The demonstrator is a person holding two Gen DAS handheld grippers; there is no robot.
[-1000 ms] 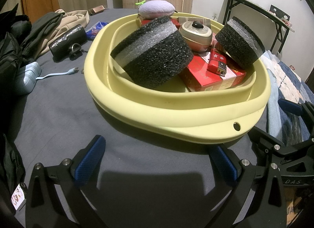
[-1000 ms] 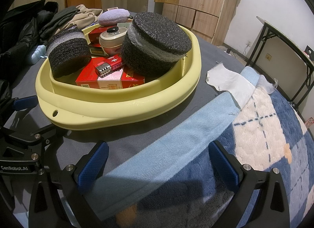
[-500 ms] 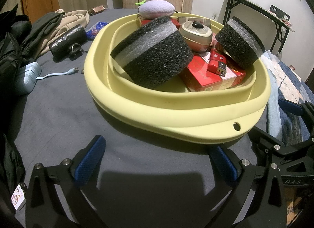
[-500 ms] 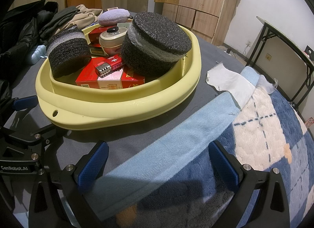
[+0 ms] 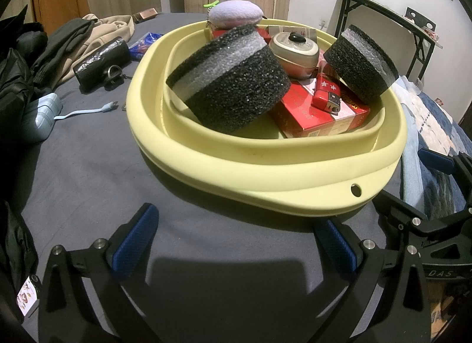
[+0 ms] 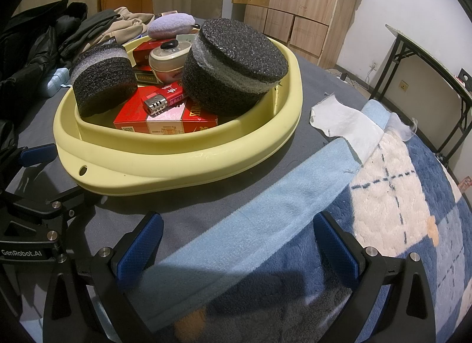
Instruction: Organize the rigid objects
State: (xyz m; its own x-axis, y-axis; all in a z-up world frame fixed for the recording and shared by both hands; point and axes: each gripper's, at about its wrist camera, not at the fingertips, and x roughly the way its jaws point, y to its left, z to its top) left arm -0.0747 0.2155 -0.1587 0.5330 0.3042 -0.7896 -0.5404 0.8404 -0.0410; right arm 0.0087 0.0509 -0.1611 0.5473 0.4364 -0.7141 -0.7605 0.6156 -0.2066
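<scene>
Left wrist view. Left tongs [image 5: 236,242] spread wide, grasping nothing, low over the grey bed sheet [image 5: 88,171]. Yellow basin [image 5: 265,177] dead ahead and just beyond the blue fingertips [image 5: 135,239], near rim closest. Inside: large foam disc [image 5: 230,83] on the left, tilted, flat face leaning back toward the far rim; small foam disc [image 5: 361,64] on the right, tilted toward the right wall; between them a round tin [image 5: 295,50], a red lighter [image 5: 326,92] atop a red carton [image 5: 318,115]. Lighter long axis running away from the camera, metal cap toward it. Carton long axis slanting from near left to far right. Right tongs [image 5: 442,195] visible at the right edge, beside the basin's holed corner.

Right wrist view. Right tongs [image 6: 239,245] likewise released, empty, above a blue blanket [image 6: 295,204]. Basin [image 6: 183,163] ahead and to the left; large foam disc [image 6: 236,68] nearest this side, small foam disc [image 6: 103,83] on the far left. Lighter [image 6: 163,99] lying diagonally, cap pointing near-left. Left tongs [image 6: 38,183] at the left edge.

Judgement: both tongs about equally near the basin; small disc likelier for the left, large disc for the right.
</scene>
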